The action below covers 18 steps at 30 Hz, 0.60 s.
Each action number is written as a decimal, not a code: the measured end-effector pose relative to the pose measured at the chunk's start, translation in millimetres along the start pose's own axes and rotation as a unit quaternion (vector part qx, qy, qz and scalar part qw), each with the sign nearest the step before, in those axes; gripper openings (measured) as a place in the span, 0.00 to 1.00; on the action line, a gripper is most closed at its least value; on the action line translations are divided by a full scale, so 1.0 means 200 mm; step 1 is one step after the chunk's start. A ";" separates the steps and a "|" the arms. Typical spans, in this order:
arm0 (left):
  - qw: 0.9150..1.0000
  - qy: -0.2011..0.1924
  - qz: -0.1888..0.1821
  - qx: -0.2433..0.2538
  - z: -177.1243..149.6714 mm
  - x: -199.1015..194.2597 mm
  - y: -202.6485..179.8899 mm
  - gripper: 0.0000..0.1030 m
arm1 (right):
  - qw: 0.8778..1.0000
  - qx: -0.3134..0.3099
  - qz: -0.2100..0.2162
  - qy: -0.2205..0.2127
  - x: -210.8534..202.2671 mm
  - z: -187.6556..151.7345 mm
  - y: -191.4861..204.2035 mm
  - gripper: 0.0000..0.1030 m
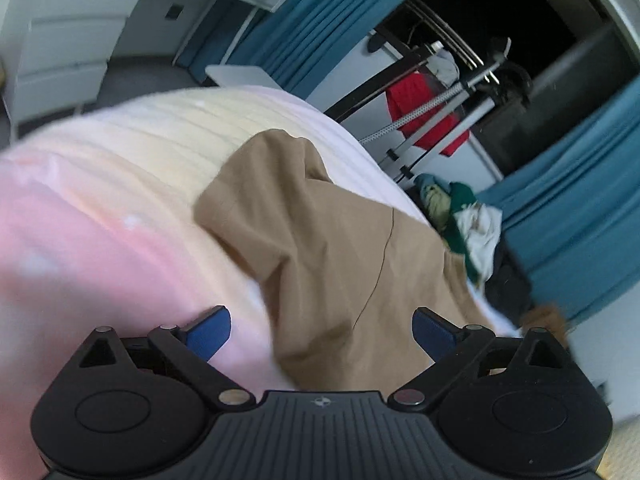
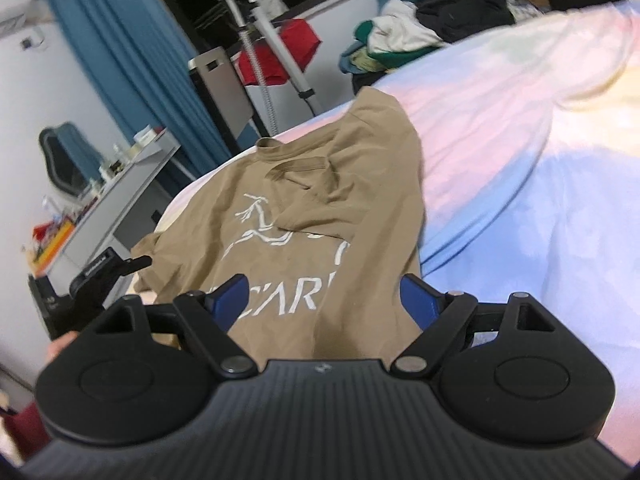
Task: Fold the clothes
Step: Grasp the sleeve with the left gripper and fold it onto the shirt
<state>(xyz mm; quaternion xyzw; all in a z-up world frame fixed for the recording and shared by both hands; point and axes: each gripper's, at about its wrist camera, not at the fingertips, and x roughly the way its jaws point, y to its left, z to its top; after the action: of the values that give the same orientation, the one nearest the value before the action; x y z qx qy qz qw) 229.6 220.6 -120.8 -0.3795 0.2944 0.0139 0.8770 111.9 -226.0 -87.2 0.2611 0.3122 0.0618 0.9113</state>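
On a bed with a pastel tie-dye cover (image 2: pixel 520 128) lies a tan T-shirt (image 2: pixel 320 184), print side up, with a white bird-skeleton logo and part of a white word showing. Its collar points away toward the far edge of the bed. One side, sleeve included, is already turned over onto the chest, hiding part of the print; the cloth there is rumpled rather than flat.

The right gripper (image 2: pixel 324 300) hovers low over the near hem, its blue-padded jaws spread wide, cloth visible between them but not pinched. The left gripper (image 1: pixel 320 330), seen in its own blurred view, is likewise spread and empty, above plain tan fabric near the shirt's edge (image 1: pixel 320 240).

Judging by this, the fold is partway through: one lengthwise fold laid, both tools free. The next move likely calls for each gripper to settle on an edge of the unfolded side or on the hem, close on one layer only, and carry it across without dragging the folded flap.

Beyond the bed stand a heap of unfolded clothes (image 2: pixel 396 36), a garment steamer pole (image 2: pixel 272 36), something red (image 2: pixel 288 52) behind it and teal curtains (image 2: pixel 120 60).
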 end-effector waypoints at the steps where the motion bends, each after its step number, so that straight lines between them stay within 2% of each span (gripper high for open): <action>1: 1.000 -0.009 -0.001 -0.005 0.01 0.03 0.00 0.95 | 1.000 0.010 0.000 0.002 0.01 0.00 -0.02 0.82; 4: 0.999 -0.036 -0.001 -0.001 0.05 0.11 -0.01 0.95 | 1.000 0.026 -0.006 0.006 0.04 0.00 -0.05 0.82; 6: 0.998 -0.053 0.014 0.022 0.09 0.17 -0.05 0.87 | 1.000 0.029 -0.007 0.006 0.05 0.00 -0.05 0.82; 7: 0.997 -0.061 0.023 0.034 0.11 0.19 -0.07 0.76 | 1.000 0.029 -0.006 0.006 0.06 0.00 -0.05 0.82; 9: 0.994 -0.073 0.045 0.062 0.15 0.25 -0.12 0.65 | 1.000 0.026 -0.005 0.006 0.09 0.01 -0.05 0.82; 10: 0.992 -0.071 0.061 0.083 0.15 0.27 -0.16 0.53 | 1.000 0.024 -0.006 0.007 0.10 0.01 -0.05 0.82; 11: 0.989 -0.069 0.080 0.108 0.16 0.29 -0.19 0.31 | 1.000 0.021 -0.008 0.010 0.12 0.01 -0.05 0.82; 13: 0.977 -0.064 0.114 0.170 0.15 0.33 -0.28 0.10 | 1.000 0.019 -0.006 0.016 0.15 0.01 -0.05 0.82; 16: 0.959 -0.082 0.110 0.249 0.09 0.32 -0.47 0.08 | 1.000 0.024 -0.003 0.017 0.16 0.02 -0.05 0.82; 18: 0.939 -0.097 0.102 0.313 0.01 0.29 -0.65 0.08 | 1.000 0.028 -0.003 0.012 0.15 0.03 -0.06 0.82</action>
<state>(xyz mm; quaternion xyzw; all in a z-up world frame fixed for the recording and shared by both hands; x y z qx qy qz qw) 310.8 118.6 -64.7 -0.0508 0.2349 0.0472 0.9695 138.0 -230.7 -105.6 0.2845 0.3256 0.0539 0.9001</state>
